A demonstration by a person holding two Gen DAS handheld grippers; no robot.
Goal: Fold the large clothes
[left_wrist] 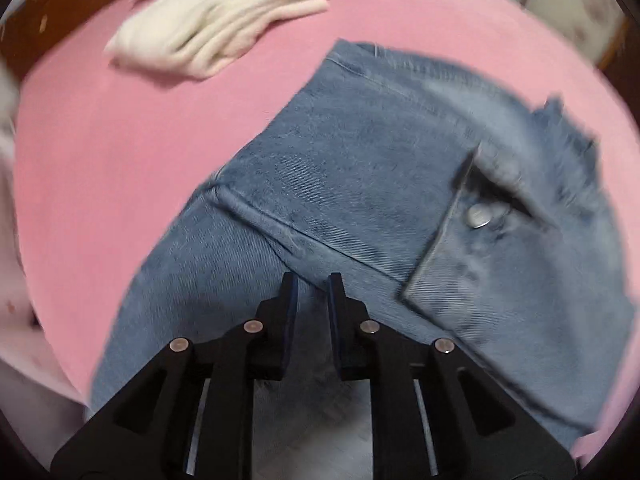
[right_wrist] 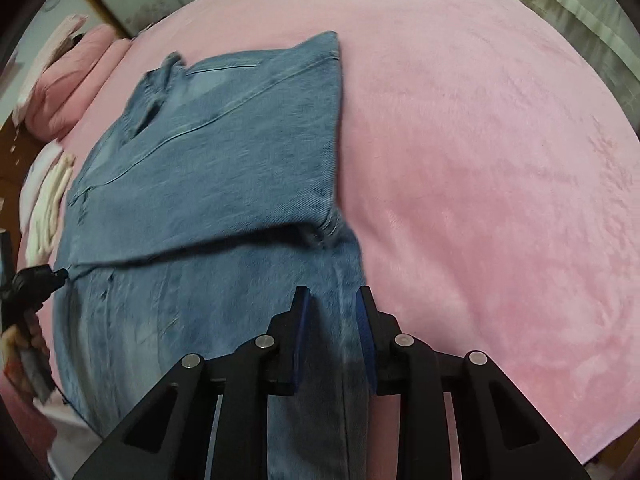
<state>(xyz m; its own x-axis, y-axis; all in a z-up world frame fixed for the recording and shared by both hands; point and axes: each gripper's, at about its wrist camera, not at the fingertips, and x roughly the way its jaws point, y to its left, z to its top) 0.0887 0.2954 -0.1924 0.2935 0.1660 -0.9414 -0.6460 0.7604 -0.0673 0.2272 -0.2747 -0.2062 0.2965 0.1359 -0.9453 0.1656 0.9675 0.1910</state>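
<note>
R gripper (right_wrist: 331, 300) jaws pinching side edge of denim jacket (right_wrist: 224, 160), L gripper (left_wrist: 311, 282) jaws nearly pressed together, gripping denim near a seam, jacket lying half-folded on pink bed blanket (right_wrist: 480, 160) (metal button (left_wrist: 478, 216) showing), cream garment (left_wrist: 220, 24) lying beyond.

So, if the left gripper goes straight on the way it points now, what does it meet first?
Most likely the denim garment. The left gripper points steeply down at it, near a raised seam, with nothing else in between. How far above the cloth it is, the picture does not show.
</note>
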